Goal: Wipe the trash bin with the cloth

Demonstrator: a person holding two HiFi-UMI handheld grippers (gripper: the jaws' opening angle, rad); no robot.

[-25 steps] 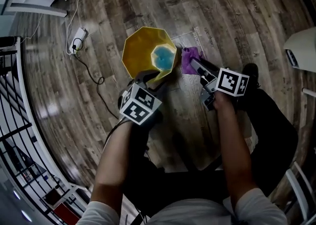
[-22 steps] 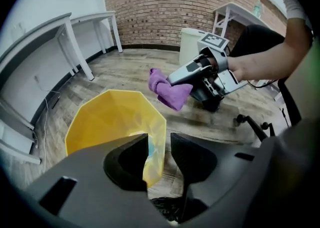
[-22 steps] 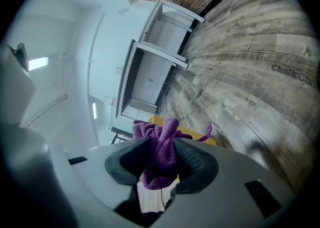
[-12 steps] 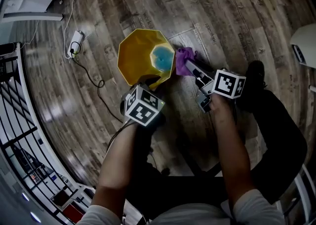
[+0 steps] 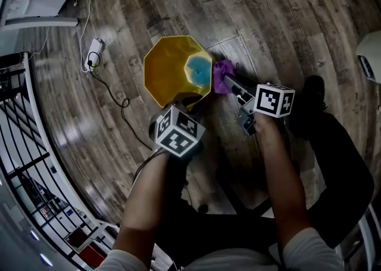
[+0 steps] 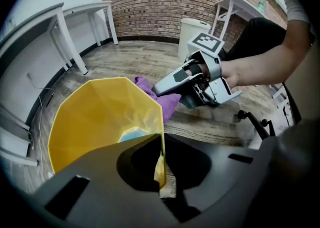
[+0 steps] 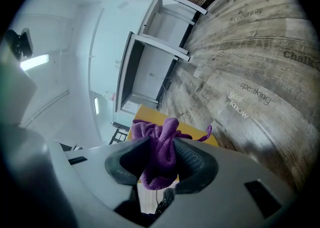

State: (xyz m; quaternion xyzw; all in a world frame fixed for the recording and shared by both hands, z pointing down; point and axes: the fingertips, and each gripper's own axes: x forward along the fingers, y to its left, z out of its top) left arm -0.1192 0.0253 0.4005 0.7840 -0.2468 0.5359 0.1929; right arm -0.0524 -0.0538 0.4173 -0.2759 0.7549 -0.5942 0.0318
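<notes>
Wood floor [image 5: 286,19] fills most of the head view. A yellow bin [image 5: 166,70] stands on it, open top up, w/ a blue bottom [image 5: 198,73] inside. The person's arms [image 5: 149,204] reach down to it, one gripper each.

L gripper [image 5: 186,102] is at the near edge of the bin. Its jaws are closing, & the thin yellow wall is between them, pinched at the rim.

R gripper [image 5: 229,80] is at the bin's right side. It is closed tight on a purple cloth [image 5: 219,76]. The cloth is bunched up between the jaws & sits right up against the outside of the bin, near the top.

Far left on the floor lies a white plug strip [image 5: 93,47], well apart from the bin. A thin black cable [image 5: 113,88] trails from it across the floor.
</notes>
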